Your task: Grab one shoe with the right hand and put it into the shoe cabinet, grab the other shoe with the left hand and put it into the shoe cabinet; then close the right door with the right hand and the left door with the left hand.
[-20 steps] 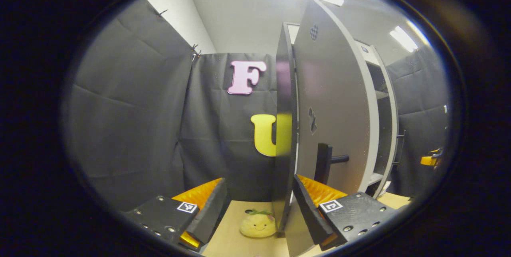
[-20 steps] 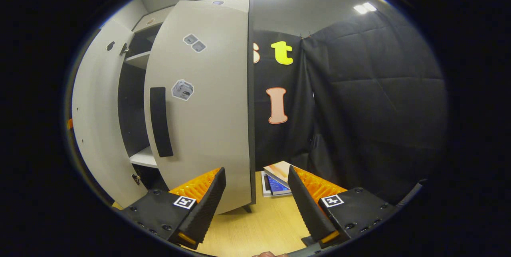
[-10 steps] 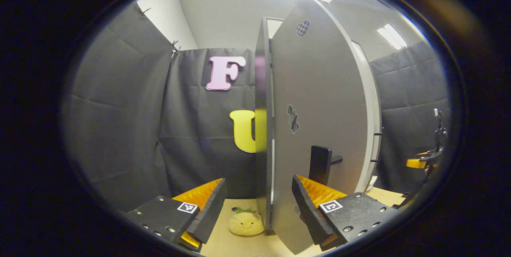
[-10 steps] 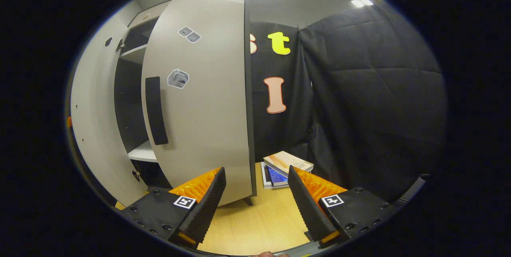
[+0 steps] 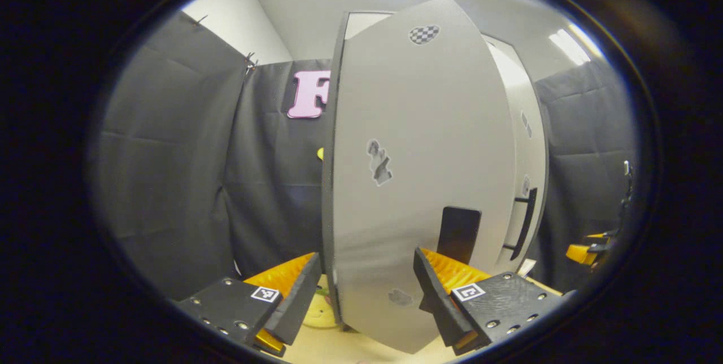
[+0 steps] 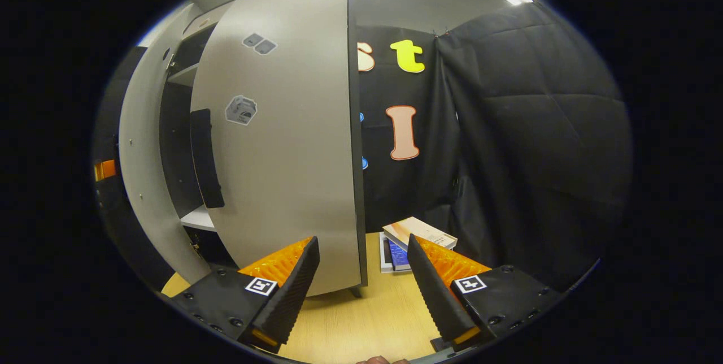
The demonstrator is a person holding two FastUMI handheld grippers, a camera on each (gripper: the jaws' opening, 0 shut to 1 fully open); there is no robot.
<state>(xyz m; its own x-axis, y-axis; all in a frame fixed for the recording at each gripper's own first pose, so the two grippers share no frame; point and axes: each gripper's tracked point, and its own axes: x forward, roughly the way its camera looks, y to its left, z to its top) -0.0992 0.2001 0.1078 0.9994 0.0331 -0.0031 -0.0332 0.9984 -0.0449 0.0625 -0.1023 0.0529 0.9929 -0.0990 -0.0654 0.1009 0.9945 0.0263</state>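
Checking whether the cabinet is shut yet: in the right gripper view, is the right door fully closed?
No, the right door stands ajar, with a shelf visible through the gap.

The left gripper [image 5: 364,290] points level and forward, its fingers spread wide with nothing clamped between them. The right gripper [image 6: 361,287] is likewise level, fingers parted and empty. It also shows far right [image 5: 590,248] in the left gripper view.

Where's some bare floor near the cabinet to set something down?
Right gripper view: bare wood floor between the right door's bottom edge and the books. It is crowded at the books against the cloth wall, and tight between the doors at the shelf.
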